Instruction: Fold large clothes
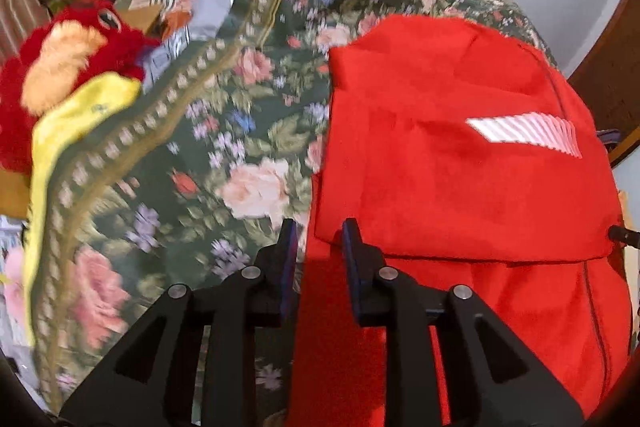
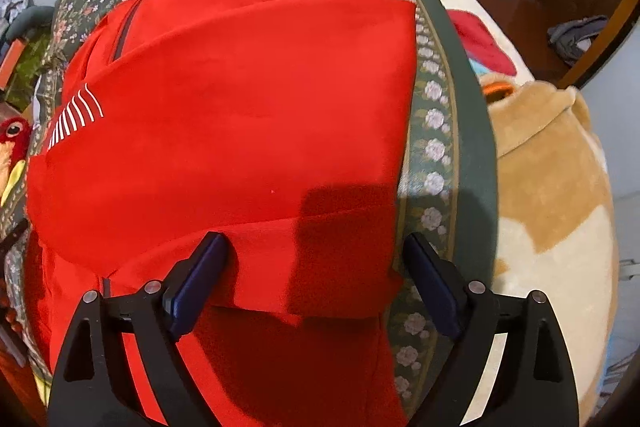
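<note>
Partly folded red fleece garment (image 1: 460,155) on floral green bedspread (image 1: 224,131); left gripper (image 1: 319,227) narrowly open, empty, right gripper (image 2: 314,247) wide open: pinch both near-edge corners, fold evenly.

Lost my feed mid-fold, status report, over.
Left gripper part open, right gripper wide open, both empty. Red garment partly folded on floral bedspread. Nothing in the way.
</note>
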Motion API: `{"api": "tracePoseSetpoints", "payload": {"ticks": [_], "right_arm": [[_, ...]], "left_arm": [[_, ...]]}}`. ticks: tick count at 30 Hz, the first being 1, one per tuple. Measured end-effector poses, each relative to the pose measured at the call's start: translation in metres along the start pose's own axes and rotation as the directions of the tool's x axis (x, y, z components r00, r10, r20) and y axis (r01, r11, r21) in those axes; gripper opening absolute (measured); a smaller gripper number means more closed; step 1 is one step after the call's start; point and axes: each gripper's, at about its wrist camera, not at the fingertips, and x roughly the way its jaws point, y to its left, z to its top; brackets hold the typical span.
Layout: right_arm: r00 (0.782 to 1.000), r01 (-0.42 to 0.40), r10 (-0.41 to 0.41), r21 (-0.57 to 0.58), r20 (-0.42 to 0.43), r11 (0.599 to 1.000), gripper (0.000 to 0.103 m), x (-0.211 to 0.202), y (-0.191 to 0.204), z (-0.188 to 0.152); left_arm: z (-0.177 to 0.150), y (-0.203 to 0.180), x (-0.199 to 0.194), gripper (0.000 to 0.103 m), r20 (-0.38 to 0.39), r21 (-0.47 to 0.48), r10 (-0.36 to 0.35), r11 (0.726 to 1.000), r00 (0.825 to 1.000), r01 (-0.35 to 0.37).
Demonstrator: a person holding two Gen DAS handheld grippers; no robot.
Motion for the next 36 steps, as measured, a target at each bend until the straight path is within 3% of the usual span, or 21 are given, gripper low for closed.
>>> {"api": "tracePoseSetpoints", "payload": {"ticks": [7,12,17,22,28,33,36], "right_arm": [[0.99,0.046,-0.031,-0.107,0.138,0.993,0.089,-0.044,0.016,0.027],[0.974,0.061,-0.028,-0.14,0.224,0.988,0.089,-0.062,0.029,0.06],[0.966,0.004,0.029,-0.128,0.258,0.992,0.089,-0.063,0.037,0.096],[0.965,-0.023,0.051,-0.111,0.257,0.994,0.089,-0.045,0.037,0.126],[0.981,-0.026,0.048,-0.12,0.186,0.992,0.089,-0.004,0.048,0.174],[0.984,-0.099,0.103,-0.038,0.145,0.994,0.089,0.03,0.048,0.2],[0.987,-0.101,0.098,0.013,0.128,0.995,0.089,0.05,0.047,0.209]], "left_arm": [[0.042,-0.03,-0.041,0.048,0.119,0.125,0.026,0.991,0.993,-0.041],[0.08,-0.07,-0.047,0.055,0.156,0.185,-0.036,0.983,0.987,0.007],[0.115,-0.117,-0.025,0.058,0.144,0.248,-0.11,0.966,0.984,0.072],[0.146,-0.149,0.011,0.058,0.091,0.234,-0.146,0.965,0.985,0.121],[0.183,-0.173,0.058,0.058,0.06,0.16,-0.176,0.973,0.983,0.164],[0.204,-0.196,0.098,0.058,0.023,0.151,-0.229,0.963,0.973,0.223],[0.212,-0.203,0.121,0.059,0.014,0.121,-0.238,0.964,0.971,0.235]]}}
